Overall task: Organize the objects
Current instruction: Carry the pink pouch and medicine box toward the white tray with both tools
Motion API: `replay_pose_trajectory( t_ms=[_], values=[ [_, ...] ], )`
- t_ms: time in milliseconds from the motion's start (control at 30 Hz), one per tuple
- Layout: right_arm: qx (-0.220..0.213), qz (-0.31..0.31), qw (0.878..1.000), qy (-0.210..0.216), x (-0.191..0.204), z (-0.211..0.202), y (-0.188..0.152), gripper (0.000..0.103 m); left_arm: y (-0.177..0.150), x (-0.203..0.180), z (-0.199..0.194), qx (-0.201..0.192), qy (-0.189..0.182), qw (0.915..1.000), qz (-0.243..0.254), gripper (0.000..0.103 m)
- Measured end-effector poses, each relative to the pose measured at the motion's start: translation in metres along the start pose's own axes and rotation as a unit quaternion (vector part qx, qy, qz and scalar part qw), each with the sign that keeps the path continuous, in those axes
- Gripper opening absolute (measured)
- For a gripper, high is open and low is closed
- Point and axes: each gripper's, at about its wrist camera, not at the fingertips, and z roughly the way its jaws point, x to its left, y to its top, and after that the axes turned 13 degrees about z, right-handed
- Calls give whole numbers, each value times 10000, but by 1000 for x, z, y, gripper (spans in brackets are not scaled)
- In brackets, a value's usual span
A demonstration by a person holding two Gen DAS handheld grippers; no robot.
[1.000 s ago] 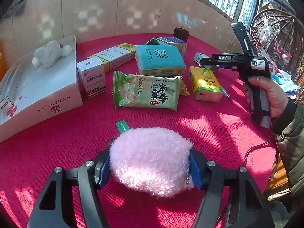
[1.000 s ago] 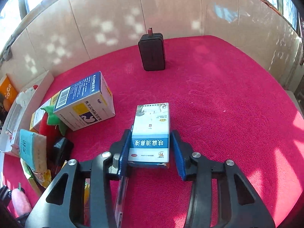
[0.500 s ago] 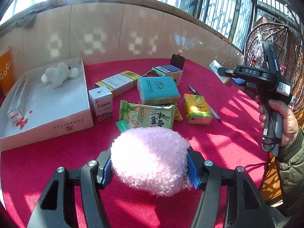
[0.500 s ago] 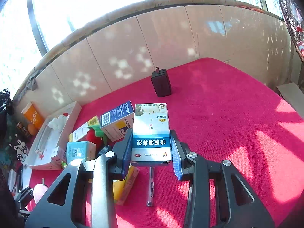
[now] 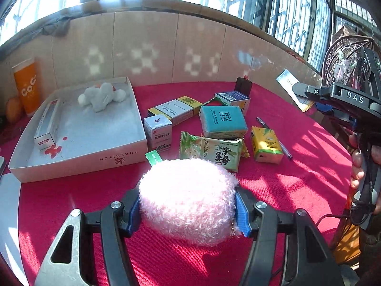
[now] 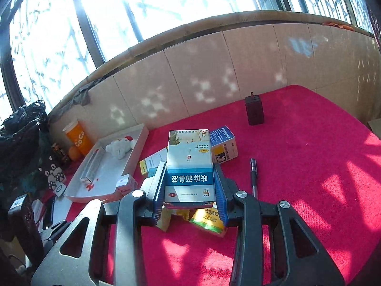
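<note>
Left wrist view: left gripper (image 5: 188, 205) clamps one pink plush (image 5: 188, 197); one white tray (image 5: 78, 159) holds one white toy (image 5: 101, 96). Right gripper (image 6: 190, 190) clamps one blue-white box (image 6: 189, 164)

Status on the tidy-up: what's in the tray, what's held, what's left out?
Done: white plush and a slim white box lie in the white tray. In hand: left gripper shut on the pink plush; right gripper shut on the blue-and-white box. Left on the red cloth: teal box, green snack pack, yellow carton, pen, other boxes.
</note>
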Motion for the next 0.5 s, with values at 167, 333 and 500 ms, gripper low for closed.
replay_pose_trajectory(
  t_ms=[167,333,500],
  values=[
    [108,-71,9998,120,14,2,-6,36,0,8,-7,-77,128,9999,-58,63],
    [224,-190,9993,249,31,8,-15,36,-4,21,-9,-14,269,9993,-263,63],
    [393,-279,9980,414,49,16,-23,36,-4,32,-18,-106,493,9980,-387,63]
  ],
)
